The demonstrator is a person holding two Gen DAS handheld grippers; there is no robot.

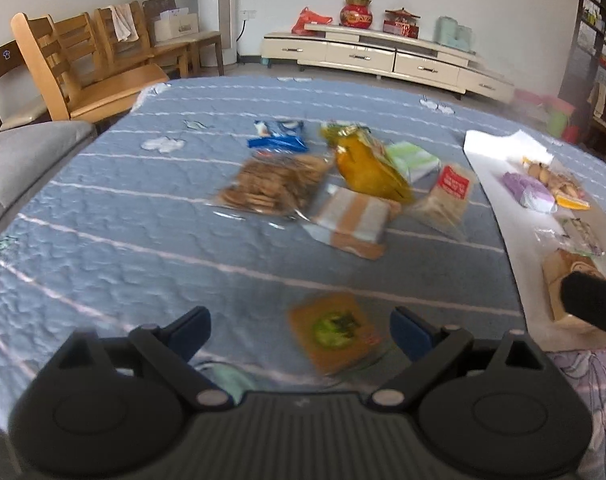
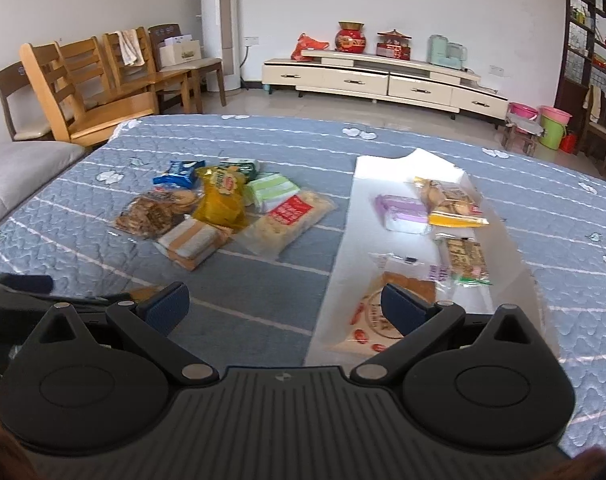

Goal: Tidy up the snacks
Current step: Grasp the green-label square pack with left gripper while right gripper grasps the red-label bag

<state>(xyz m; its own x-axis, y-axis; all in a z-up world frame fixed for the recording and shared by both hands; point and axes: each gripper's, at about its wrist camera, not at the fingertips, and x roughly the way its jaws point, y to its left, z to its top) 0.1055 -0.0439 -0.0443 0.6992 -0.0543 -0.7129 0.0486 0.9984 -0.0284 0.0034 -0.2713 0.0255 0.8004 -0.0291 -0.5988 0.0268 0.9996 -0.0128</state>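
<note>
A pile of snack packets lies on the blue quilted table (image 1: pixel 103 216): a cracker bag (image 1: pixel 273 186), a yellow bag (image 1: pixel 369 168), a blue packet (image 1: pixel 277 136), a striped packet (image 1: pixel 353 220) and a red-labelled bag (image 1: pixel 449 194). An orange packet with a green picture (image 1: pixel 333 332) lies alone between my left gripper's open fingers; my left gripper (image 1: pixel 301 330) is empty. My right gripper (image 2: pixel 285 306) is open and empty, over the edge of the white sheet (image 2: pixel 379 172), which holds a purple packet (image 2: pixel 405 212) and several other snacks.
Wooden chairs (image 2: pixel 87 80) stand beyond the table's far left. A grey cushion (image 1: pixel 19 160) lies at the left edge. A low white cabinet (image 2: pixel 383 76) lines the back wall. My right gripper's finger shows at the right edge of the left wrist view (image 1: pixel 591 300).
</note>
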